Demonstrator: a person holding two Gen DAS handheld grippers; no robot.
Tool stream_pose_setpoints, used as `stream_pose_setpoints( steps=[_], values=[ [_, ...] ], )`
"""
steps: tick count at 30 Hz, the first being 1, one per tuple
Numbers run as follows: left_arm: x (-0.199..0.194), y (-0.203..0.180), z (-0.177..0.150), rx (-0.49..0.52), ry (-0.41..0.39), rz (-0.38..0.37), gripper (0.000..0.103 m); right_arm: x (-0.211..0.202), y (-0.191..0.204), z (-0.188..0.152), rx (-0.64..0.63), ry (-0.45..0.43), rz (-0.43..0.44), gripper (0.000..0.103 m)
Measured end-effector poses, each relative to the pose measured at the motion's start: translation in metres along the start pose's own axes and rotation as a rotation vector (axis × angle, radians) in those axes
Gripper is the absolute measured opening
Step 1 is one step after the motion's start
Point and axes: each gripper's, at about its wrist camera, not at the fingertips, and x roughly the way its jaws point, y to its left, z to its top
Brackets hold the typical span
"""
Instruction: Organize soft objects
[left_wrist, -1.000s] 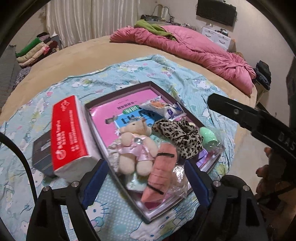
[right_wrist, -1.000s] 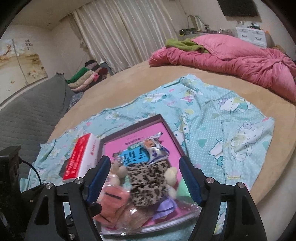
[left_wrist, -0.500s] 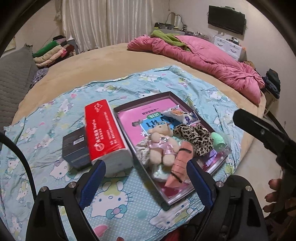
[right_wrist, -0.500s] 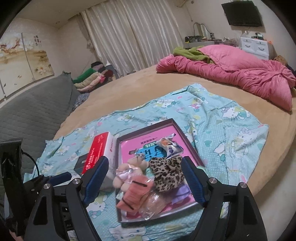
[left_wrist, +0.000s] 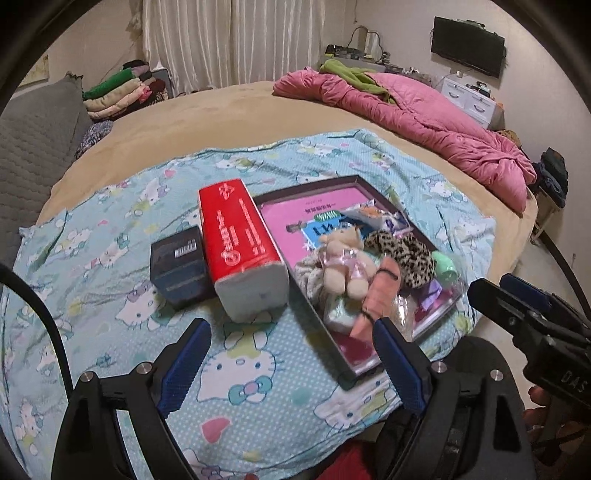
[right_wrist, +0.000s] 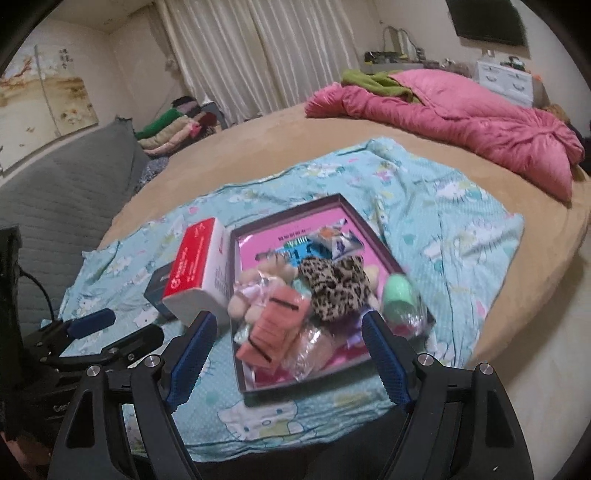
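Observation:
A dark-rimmed tray (left_wrist: 314, 184) (right_wrist: 288, 208) lies on the Hello Kitty sheet (left_wrist: 122, 206) and holds a pink book, a small teddy bear (left_wrist: 341, 264) (right_wrist: 255, 288), a leopard-print scrunchie (left_wrist: 400, 253) (right_wrist: 334, 282), an orange plush piece (left_wrist: 375, 299) (right_wrist: 277, 328), a green soft ball (left_wrist: 445, 266) (right_wrist: 397, 293) and a snack packet (left_wrist: 373, 216). My left gripper (left_wrist: 291, 365) is open and empty, hanging above the sheet in front of the tray. My right gripper (right_wrist: 286, 352) is open and empty, back from the tray's near edge; it also shows in the left wrist view (left_wrist: 517, 310).
A red and white tissue pack (left_wrist: 240, 243) (right_wrist: 195, 269) lies left of the tray, with a dark box (left_wrist: 177, 267) beside it. A pink quilt (left_wrist: 406, 118) lies at the far side of the round bed. Folded clothes (left_wrist: 118, 92) are stacked at the back left.
Both grippers have pulled back and up from the tray, so more of the sheet and bed shows. Both stay open and empty. The objects have not moved.

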Motion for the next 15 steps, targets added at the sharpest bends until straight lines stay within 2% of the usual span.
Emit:
stream_pose_setpoints(
  steps=[8, 15],
  values=[
    [0.001, -0.008, -0.023, 0.003, 0.043, -0.005, 0.089, 0.001, -0.003, -0.024, -0.022, 0.06, -0.04, 0.082],
    [-0.003, -0.007, -0.026, -0.008, 0.043, 0.001, 0.089, -0.011, 0.008, -0.029, -0.065, 0.046, -0.045, 0.082]
  ],
)
